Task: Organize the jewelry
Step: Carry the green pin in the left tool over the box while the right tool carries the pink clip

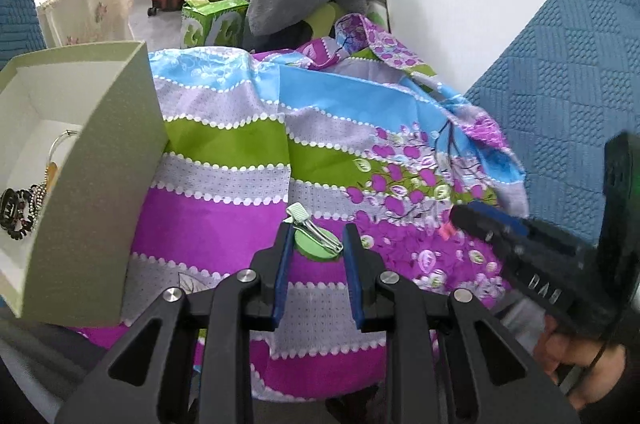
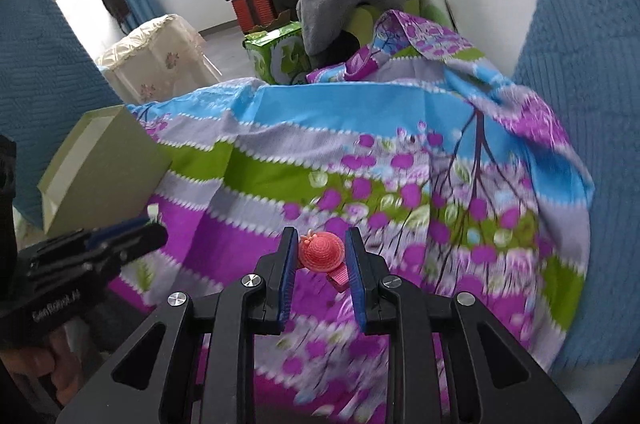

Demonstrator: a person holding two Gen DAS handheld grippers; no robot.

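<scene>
Working over a bright striped bedsheet (image 1: 224,208) spread on a soft surface, we have both tools loaded and lifted clear of it. The pale green box (image 1: 100,184) stands open at our left edge of the sheet, and inside it we can already see a hoop (image 1: 60,144) and a dark beaded piece (image 1: 18,212) against its white floor.

Our left gripper (image 1: 316,236) pinches a green hair clip (image 1: 316,240) with a metal clasp, the round disc caught between the blue pads. Our right gripper (image 2: 320,252) clamps a small coral hat-shaped clip (image 2: 322,250), its ribbed tail poking out under the right pad. In each view the other tool shows at the edge, so the two are near each other.

We judge that both pieces are bound for the box, and that is where trouble could come. The green clip is held only by the disc rim, so a jolt or twist could let it pivot and slip onto the busy print, where it would be hard to spot. Two tools converging on one narrow opening could knock together or nudge the light cardboard wall, tipping the box on the yielding sheet. Releasing too high risks a bounce out.
</scene>
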